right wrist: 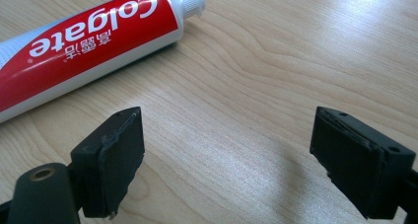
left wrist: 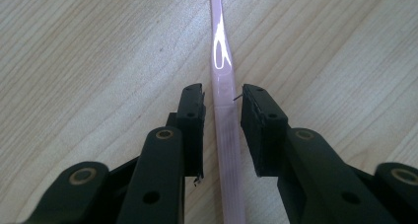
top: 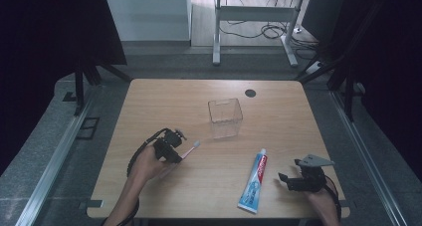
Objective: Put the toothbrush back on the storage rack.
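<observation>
A light wooden counter (top: 209, 186) with rounded corners fills the middle of the high view, a small dark round disc (top: 250, 93) set into it near its far edge. Just above the centre of that frame stands a clear square plastic container (top: 225, 117), upright and with its mouth open upward. At the lower left, the left claw (top: 180, 150) sits low over the counter in the person's left hand (top: 148, 165), and a slim pale pink toothbrush (top: 189, 149) with a white head juts from it toward the upper right, its head lying short of the container. In the left gripper view the pink handle (left wrist: 227, 135) runs straight up the middle of the frame between the two black jaws, which stand narrowly parted on either side of it with a thin gap on each side, not yet pressing it. At the lower right of the high view the right claw (top: 284, 179) rests near the counter's near edge in the right hand (top: 323, 203), its jaws spread wide with nothing between them. Just left of it lies a red, white and blue toothpaste tube (top: 253, 180), flat on the counter, its white cap pointing toward the far edge; in the right gripper view the tube (right wrist: 88, 41) crosses the upper left corner, apart from the jaws.
</observation>
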Motion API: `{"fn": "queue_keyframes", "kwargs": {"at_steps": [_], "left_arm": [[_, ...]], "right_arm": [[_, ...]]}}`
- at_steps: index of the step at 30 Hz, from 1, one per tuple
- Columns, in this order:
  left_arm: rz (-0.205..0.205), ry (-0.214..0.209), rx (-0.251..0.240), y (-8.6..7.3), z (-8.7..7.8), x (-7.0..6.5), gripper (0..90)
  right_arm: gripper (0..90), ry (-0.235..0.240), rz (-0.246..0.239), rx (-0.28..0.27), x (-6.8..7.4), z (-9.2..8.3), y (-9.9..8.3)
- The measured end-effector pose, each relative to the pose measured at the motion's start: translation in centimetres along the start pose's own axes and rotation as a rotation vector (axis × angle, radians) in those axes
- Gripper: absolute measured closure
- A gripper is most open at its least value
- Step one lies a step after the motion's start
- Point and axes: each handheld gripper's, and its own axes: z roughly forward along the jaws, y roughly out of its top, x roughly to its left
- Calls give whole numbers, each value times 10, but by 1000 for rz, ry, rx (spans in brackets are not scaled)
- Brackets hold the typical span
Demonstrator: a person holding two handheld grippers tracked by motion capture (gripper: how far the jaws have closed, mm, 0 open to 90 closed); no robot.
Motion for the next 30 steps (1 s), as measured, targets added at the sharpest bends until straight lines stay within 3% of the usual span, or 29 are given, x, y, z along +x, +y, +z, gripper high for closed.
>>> {"fn": "queue_keyframes", "kwargs": {"at_steps": [10,16,21,30], "left_arm": [[12,10,68,15,11,-3,706],[-11,21,98,22,15,-4,768],[-16,30,103,23,15,-6,787],[-18,16,51,22,1,-4,788]], "right_arm": [[132,1,0,3,0,0,0],[132,1,0,2,0,0,0],[132,1,-1,2,0,0,0],[133,1,-1,3,0,0,0]]}}
